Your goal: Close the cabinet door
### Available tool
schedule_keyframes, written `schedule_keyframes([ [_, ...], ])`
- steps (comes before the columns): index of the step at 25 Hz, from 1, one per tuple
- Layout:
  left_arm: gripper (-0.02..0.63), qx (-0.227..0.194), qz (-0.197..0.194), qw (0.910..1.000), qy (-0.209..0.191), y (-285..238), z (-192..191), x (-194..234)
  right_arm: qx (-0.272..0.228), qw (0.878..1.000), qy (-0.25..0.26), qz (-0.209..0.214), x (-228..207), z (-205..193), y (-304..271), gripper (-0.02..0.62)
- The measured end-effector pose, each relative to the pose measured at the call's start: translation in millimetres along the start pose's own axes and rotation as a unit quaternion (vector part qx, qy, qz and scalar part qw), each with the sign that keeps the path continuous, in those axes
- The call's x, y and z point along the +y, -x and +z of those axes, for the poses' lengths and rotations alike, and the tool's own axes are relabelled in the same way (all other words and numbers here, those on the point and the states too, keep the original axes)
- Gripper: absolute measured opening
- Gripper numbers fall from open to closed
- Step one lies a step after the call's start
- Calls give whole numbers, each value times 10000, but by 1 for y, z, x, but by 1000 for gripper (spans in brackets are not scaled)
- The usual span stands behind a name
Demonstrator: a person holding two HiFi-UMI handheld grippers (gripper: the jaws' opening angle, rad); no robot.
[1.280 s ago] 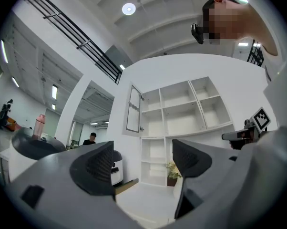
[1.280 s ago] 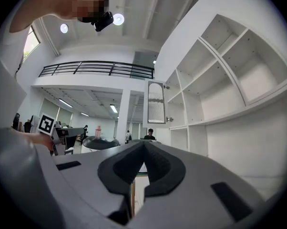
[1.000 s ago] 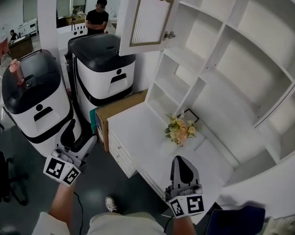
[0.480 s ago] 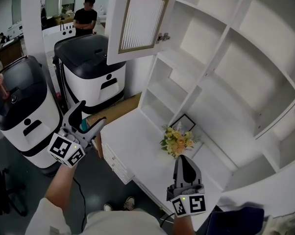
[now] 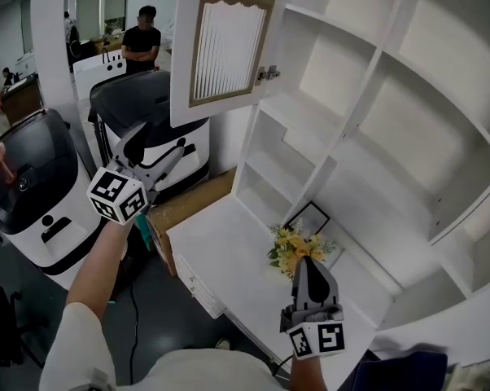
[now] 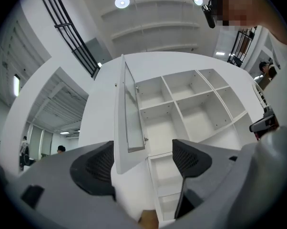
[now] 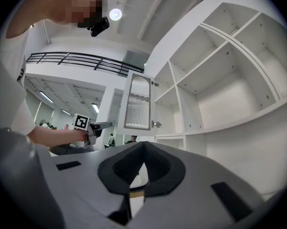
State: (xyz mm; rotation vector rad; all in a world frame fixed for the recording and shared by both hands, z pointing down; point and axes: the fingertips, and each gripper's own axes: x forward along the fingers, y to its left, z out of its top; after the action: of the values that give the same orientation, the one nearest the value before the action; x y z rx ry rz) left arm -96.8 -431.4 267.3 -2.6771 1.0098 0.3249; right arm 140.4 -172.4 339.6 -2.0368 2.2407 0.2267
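Two rounded black-and-white machines stand on the dark floor to your left, with a brown cardboard box set against the smooth white desk top. A yellow flower bunch lies on that top, beside a small black-framed picture. The white open-cubby shelf unit rises behind. Its white cabinet door, with a ribbed glass panel and a tan scalloped frame, stands swung wide open. Your left gripper is raised near the door's lower edge without touching it, jaws spread, gripping nothing. Your right gripper hangs over the desk, jaws pressed together, empty.
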Motion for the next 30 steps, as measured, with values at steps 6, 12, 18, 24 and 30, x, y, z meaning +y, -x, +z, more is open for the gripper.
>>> schedule_keyframes([
  [6,365,0,137,9999,-55,-52,5,33,18,10000,-60,-40,-11,-6,-6,-2],
  [12,365,59,214,9997,72,-83,-1,57,101,9998,-112,-100,-18,-14,-7,-1],
  [18,359,-79,148,9993,327,-101,-5,58,125,9998,-107,-122,-22,-15,-7,-1],
  [24,285,-110,91,9993,339,-106,-6,51,110,9998,-109,-150,-27,-14,-7,-2],
  [30,169,-62,110,9990,420,-101,-5,56,84,9999,-111,-82,-24,-14,-8,0],
])
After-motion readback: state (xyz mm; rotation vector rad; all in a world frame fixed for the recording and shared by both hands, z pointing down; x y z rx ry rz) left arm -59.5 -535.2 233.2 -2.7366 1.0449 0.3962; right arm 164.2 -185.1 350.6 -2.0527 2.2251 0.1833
